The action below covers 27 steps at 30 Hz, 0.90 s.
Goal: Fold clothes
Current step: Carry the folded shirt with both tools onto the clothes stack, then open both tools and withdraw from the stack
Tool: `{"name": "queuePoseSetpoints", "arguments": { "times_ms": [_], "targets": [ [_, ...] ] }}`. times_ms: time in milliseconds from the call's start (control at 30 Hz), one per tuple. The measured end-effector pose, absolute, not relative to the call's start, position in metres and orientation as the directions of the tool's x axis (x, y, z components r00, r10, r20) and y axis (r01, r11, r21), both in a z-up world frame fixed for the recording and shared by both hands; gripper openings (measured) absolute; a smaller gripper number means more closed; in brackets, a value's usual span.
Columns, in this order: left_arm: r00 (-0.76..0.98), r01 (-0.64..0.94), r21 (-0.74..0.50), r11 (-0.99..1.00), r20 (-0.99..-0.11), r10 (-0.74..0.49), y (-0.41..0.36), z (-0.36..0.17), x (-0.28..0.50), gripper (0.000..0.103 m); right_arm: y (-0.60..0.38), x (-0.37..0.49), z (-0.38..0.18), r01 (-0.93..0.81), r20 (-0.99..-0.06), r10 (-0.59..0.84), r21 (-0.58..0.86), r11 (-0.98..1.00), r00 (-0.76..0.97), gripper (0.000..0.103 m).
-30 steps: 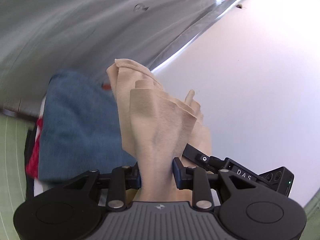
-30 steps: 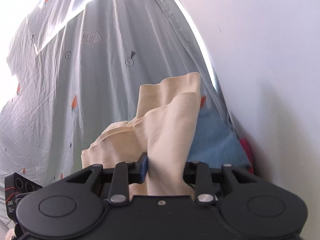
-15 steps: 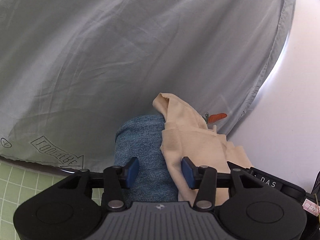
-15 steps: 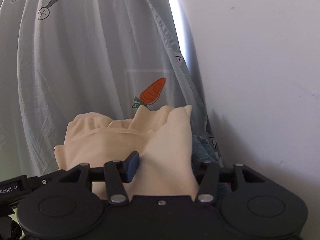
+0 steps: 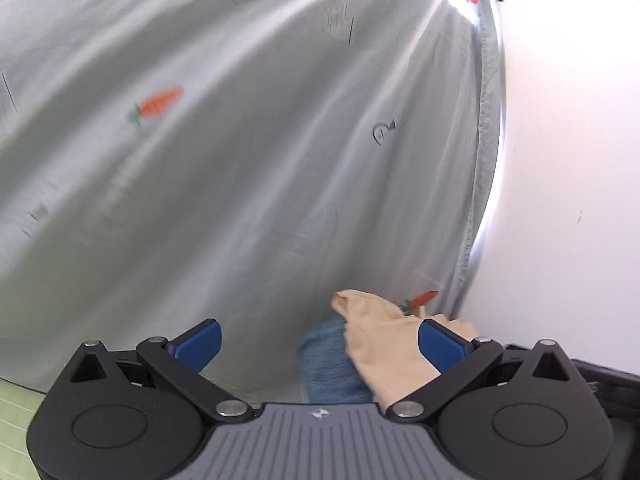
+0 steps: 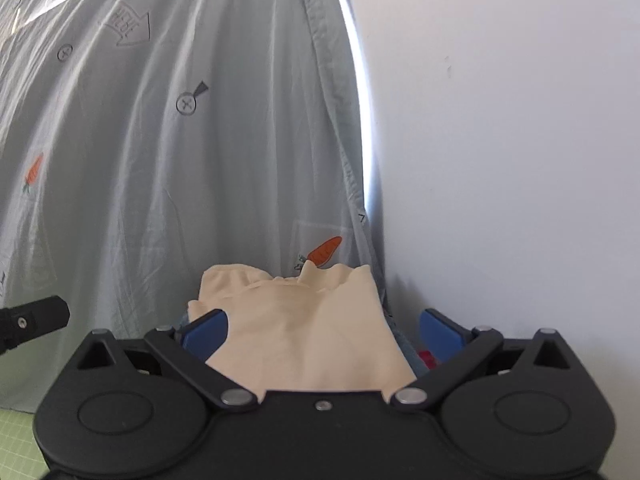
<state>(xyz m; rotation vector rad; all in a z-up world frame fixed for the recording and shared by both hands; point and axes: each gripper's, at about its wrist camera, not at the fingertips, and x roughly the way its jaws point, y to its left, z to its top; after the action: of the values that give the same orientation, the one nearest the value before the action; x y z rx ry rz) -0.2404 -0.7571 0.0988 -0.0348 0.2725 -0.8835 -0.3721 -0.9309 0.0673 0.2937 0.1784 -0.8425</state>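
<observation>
Hemmed in at the back by a grey carrot-print curtain (image 5: pixel 248 168) and on the right by a white wall (image 6: pixel 500 140); green tabletop (image 5: pixel 16 404) glimpsed at lower left. Beige garment (image 6: pixel 304 332) lying atop folded blue denim (image 5: pixel 328 364), low between the right claw (image 6: pixel 322 330) pads, right of centre before the left claw (image 5: pixel 320 344). Both claws spread wide, gripping nothing. Half a second back, narrower and the right one pinching beige cloth; now released.
</observation>
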Motion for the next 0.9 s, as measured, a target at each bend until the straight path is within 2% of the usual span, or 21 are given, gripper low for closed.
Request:
{"name": "queuePoseSetpoints", "arguments": {
  "times_ms": [167,267,500,900],
  "targets": [
    [0.591,0.767,-0.142,0.626,-0.225,-0.775,-0.704,0.103,-0.28,0.103,-0.866,-0.422,0.075,0.779,-0.315,-0.715,0.181,0.601,0.625,0.103],
    [0.54,0.791,-0.16,0.591,-0.273,-0.796,-0.677,0.096,-0.3,0.103,-0.832,-0.448,0.073,0.798,-0.334,-0.731,0.137,0.587,0.596,0.103],
    [0.492,0.82,-0.098,0.564,-0.381,-0.783,-0.631,0.066,-0.343,0.103,-0.769,-0.492,0.056,0.835,-0.402,-0.75,0.075,0.545,0.526,0.103],
    [0.48,0.813,-0.102,0.573,-0.441,-0.759,-0.579,0.045,-0.382,0.103,-0.718,-0.529,0.021,0.817,-0.502,-0.691,0.056,0.575,0.521,0.103]
  ]
}}
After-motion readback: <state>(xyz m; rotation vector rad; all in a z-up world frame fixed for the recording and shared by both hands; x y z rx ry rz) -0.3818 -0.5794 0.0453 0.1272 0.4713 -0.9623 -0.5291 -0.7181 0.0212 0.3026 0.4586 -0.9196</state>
